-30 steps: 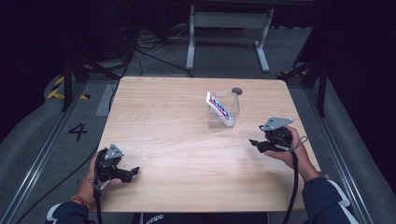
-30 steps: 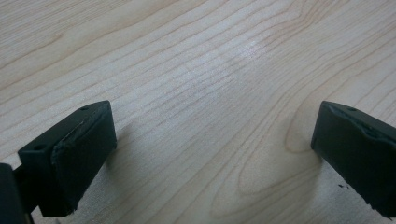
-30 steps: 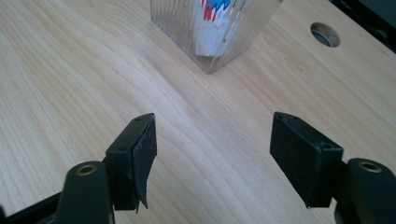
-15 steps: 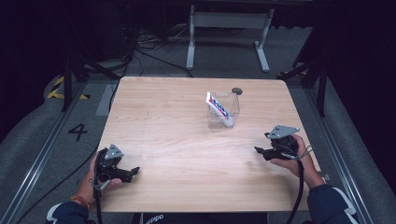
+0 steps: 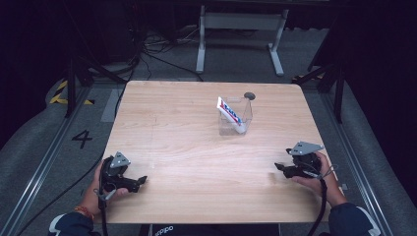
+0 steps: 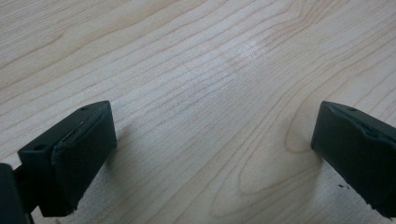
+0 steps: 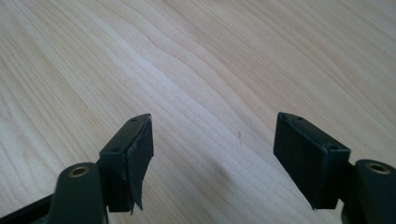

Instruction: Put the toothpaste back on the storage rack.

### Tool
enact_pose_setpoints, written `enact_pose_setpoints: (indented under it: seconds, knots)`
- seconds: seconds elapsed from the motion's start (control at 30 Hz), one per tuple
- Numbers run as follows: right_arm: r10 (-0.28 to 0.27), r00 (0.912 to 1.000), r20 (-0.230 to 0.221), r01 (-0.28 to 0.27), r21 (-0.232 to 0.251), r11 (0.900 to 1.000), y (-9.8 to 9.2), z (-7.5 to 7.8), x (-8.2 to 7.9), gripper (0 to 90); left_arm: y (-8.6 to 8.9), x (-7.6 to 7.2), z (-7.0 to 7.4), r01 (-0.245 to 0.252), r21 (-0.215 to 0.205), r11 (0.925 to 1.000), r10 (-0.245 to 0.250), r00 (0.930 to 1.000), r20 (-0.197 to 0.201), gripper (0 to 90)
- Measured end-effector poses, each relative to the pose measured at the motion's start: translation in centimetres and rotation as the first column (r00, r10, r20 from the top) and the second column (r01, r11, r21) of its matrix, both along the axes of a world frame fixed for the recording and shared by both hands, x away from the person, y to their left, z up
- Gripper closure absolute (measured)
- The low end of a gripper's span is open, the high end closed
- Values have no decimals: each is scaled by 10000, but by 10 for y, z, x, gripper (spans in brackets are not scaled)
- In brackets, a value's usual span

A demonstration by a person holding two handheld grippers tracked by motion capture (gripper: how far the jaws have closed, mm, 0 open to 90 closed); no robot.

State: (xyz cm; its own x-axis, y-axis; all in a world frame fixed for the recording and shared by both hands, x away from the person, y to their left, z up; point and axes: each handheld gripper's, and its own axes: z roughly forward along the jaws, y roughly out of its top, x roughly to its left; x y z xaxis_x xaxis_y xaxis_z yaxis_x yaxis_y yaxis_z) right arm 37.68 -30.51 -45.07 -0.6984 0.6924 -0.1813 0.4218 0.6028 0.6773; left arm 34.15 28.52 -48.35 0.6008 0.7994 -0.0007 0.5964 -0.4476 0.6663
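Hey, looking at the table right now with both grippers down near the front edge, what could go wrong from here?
The toothpaste tube leans tilted in the clear container; a sideways bump from either gripper might tip both over. The container is transparent, so its walls may be misjudged on approach. The small dark cap lies just behind it and could get knocked off the table's far edge.

A black "4" on the grey floor point(image 5: 81, 139) left of the table point(image 5: 196, 147)

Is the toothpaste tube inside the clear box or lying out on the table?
Inside. The toothpaste tube leans slanted in the clear box, its top end poking above the rim, toward the table's far side.
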Motion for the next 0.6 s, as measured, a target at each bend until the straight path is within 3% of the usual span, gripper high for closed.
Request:
enact_pose_setpoints:
  seconds: [0.27,0.6]
  knots:
    - [-203,9996,-215,211,352,9992,-17,-11,-11,270,0,0,0,-3,-2,10000,3,10000,-1,5]
    - [-875,9954,-400,908,881,9920,-40,-25,-26,253,0,0,0,-38,-1,10000,38,10000,3,5]
